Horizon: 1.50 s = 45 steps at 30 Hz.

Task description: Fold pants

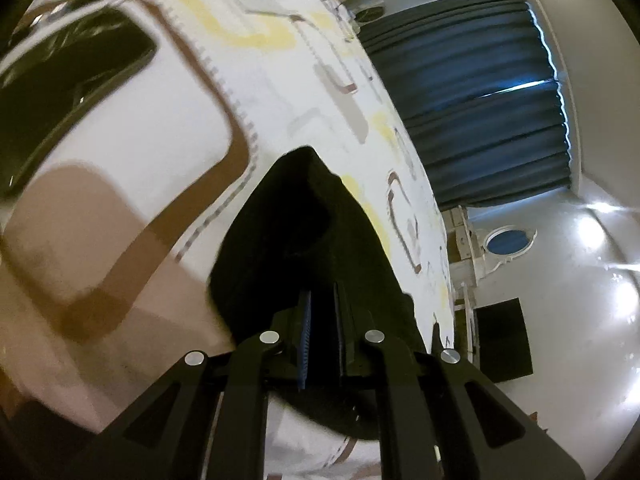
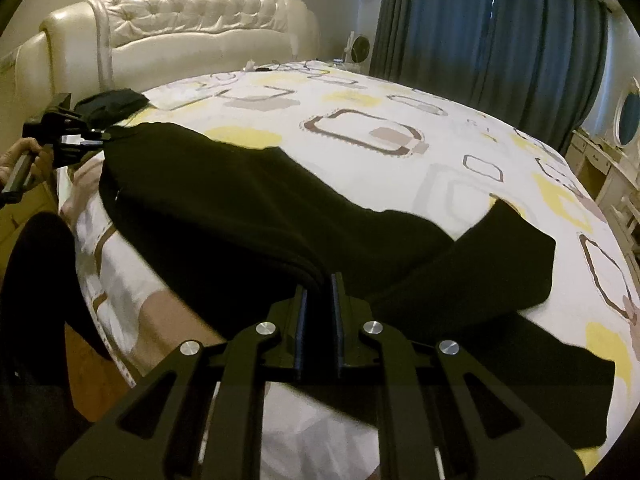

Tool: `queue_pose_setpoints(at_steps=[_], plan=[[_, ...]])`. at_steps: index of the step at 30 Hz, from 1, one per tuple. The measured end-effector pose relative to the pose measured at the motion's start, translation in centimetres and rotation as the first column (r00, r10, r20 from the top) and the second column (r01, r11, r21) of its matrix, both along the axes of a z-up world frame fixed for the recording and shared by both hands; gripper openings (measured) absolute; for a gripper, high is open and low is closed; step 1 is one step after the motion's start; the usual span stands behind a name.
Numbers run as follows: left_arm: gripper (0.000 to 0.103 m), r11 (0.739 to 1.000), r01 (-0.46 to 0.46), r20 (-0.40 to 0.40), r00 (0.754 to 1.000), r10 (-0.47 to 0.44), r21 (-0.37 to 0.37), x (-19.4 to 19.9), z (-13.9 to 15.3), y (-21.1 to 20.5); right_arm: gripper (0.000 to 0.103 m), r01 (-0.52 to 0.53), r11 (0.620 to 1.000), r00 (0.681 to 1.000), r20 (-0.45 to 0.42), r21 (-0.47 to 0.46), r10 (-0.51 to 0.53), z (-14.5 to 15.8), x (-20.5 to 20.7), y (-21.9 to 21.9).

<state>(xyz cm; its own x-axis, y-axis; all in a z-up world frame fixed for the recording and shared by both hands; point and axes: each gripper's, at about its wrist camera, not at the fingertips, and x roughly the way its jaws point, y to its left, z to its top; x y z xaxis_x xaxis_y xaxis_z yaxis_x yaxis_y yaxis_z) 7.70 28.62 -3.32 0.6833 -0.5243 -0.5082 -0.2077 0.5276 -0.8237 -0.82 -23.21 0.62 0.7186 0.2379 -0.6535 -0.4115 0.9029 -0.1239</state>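
Black pants (image 2: 248, 208) lie stretched across the patterned bed sheet (image 2: 360, 128), folded lengthwise, with the leg ends (image 2: 504, 264) spreading to the right. My right gripper (image 2: 320, 292) is shut on the pants' near edge at mid-length. My left gripper (image 1: 322, 312) is shut on a bunched corner of the pants (image 1: 304, 224), lifted above the sheet; it shows from outside in the right wrist view (image 2: 100, 134) at the pants' far left end, held by a hand.
Another dark folded garment (image 2: 112, 106) lies on the bed near the cream tufted headboard (image 2: 192, 28); it shows in the left wrist view (image 1: 76, 80) too. Blue curtains (image 2: 500, 32) hang behind. A white dresser (image 2: 608, 172) stands right of the bed. Wooden floor lies at the left.
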Motion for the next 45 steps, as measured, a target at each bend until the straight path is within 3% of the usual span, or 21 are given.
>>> queue_pose_setpoints(at_steps=[12, 16, 21, 23, 27, 31, 32, 34, 35, 39, 45], plan=[[0.011, 0.999, -0.02, -0.064, 0.998, 0.018, -0.032, -1.0, -3.4, 0.8, 0.012, 0.019, 1.0, 0.998, -0.051, -0.004, -0.019, -2.6, -1.0, -0.4], [0.018, 0.999, -0.026, -0.076, 0.997, 0.025, -0.024, -1.2, -3.6, 0.9, 0.013, 0.02, 1.0, 0.997, -0.077, -0.002, -0.02, -3.7, -1.0, -0.7], [0.021, 0.999, -0.04, -0.097, 0.994, 0.042, 0.023, -2.0, -3.0, 1.7, 0.031, 0.006, 0.999, 0.996, -0.091, 0.033, -0.003, -3.2, -1.5, -1.3], [0.021, 0.994, -0.057, -0.096, 0.993, 0.066, 0.092, -2.6, -2.1, 2.2, 0.044, 0.019, 0.997, 0.996, -0.085, 0.072, -0.013, -2.2, -1.9, -2.1], [0.021, 0.974, -0.081, -0.054, 0.994, 0.095, 0.213, -3.1, 0.3, 2.4, 0.051, 0.091, 0.991, 0.996, -0.034, 0.102, -0.088, 1.4, -1.0, -4.7], [0.024, 0.958, -0.017, 0.027, 1.0, 0.009, 0.287, -1.2, 2.8, -0.4, 0.057, 0.195, 0.976, 0.981, 0.002, 0.103, -0.196, 5.2, 4.3, -7.1], [0.027, 0.954, 0.021, 0.048, 0.998, -0.037, 0.299, -0.2, 3.4, -2.0, 0.057, 0.223, 0.97, 0.975, -0.001, 0.094, -0.224, 6.1, 6.7, -7.6], [0.045, 0.949, 0.072, 0.072, 0.993, -0.099, 0.305, 1.3, 3.8, -4.3, 0.057, 0.263, 0.959, 0.965, -0.053, 0.109, -0.259, 6.7, 11.1, -8.6], [0.048, 0.945, 0.114, 0.082, 0.986, -0.146, 0.308, 2.3, 3.7, -6.2, 0.057, 0.296, 0.949, 0.953, -0.099, 0.113, -0.285, 6.8, 14.2, -9.2], [0.082, 0.924, 0.245, 0.082, 0.957, -0.279, 0.292, 5.1, 3.3, -11.2, 0.057, 0.424, 0.899, 0.876, -0.298, 0.106, -0.379, 4.9, 24.3, -11.4], [0.086, 0.884, 0.255, 0.025, 0.958, -0.287, 0.392, 7.4, 2.2, -14.6, 0.057, 0.537, 0.843, 0.752, -0.428, -0.046, -0.502, 0.5, 32.5, -12.7]])
